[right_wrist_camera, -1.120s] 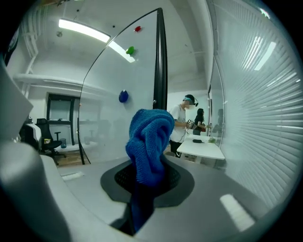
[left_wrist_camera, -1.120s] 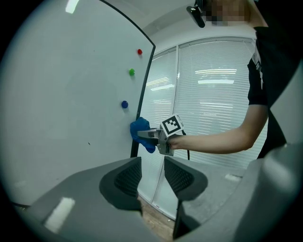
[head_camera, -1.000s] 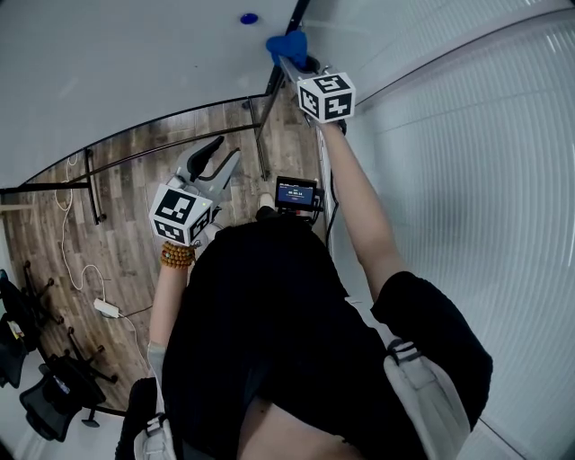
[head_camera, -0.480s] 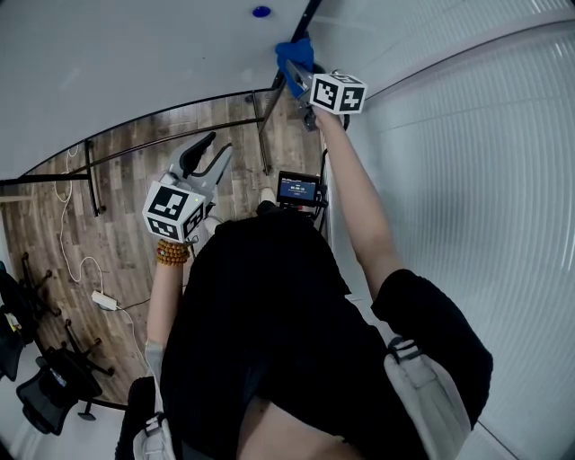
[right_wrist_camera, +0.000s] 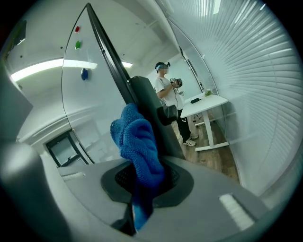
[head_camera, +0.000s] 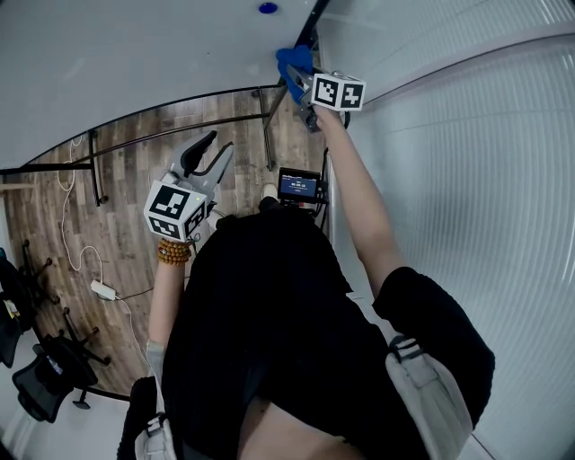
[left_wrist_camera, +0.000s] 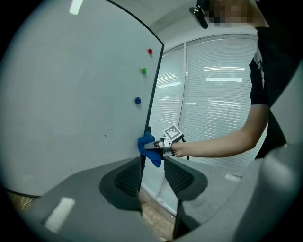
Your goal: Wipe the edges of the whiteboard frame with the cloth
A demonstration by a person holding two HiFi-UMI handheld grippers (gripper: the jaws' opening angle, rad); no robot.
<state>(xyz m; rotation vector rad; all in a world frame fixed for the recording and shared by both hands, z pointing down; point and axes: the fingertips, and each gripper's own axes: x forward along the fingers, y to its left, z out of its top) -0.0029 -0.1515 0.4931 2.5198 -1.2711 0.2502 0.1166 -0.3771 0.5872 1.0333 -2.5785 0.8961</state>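
Head view looks down on a large white whiteboard (head_camera: 135,63) whose thin dark frame (head_camera: 312,20) runs along its right side, close to pale slatted window blinds (head_camera: 467,135). The left gripper (head_camera: 208,154) hangs well apart from the board, jaws spread with nothing between them. The right gripper (head_camera: 301,79) is clamped tight on a bunched blue microfibre cloth (head_camera: 291,61), which is pressed against the frame's vertical edge, below three small round magnets (left_wrist_camera: 138,100) stuck near that edge. In the right gripper view the cloth (right_wrist_camera: 137,142) bulges out ahead of the jaws and sits against the dark edge (right_wrist_camera: 106,52). The cloth looks light, soft and limp, so it should fold around the edge and glide easily. Pinching its gathered tail seems the best hold, since that leaves a free wad in front to keep the pads off the frame.
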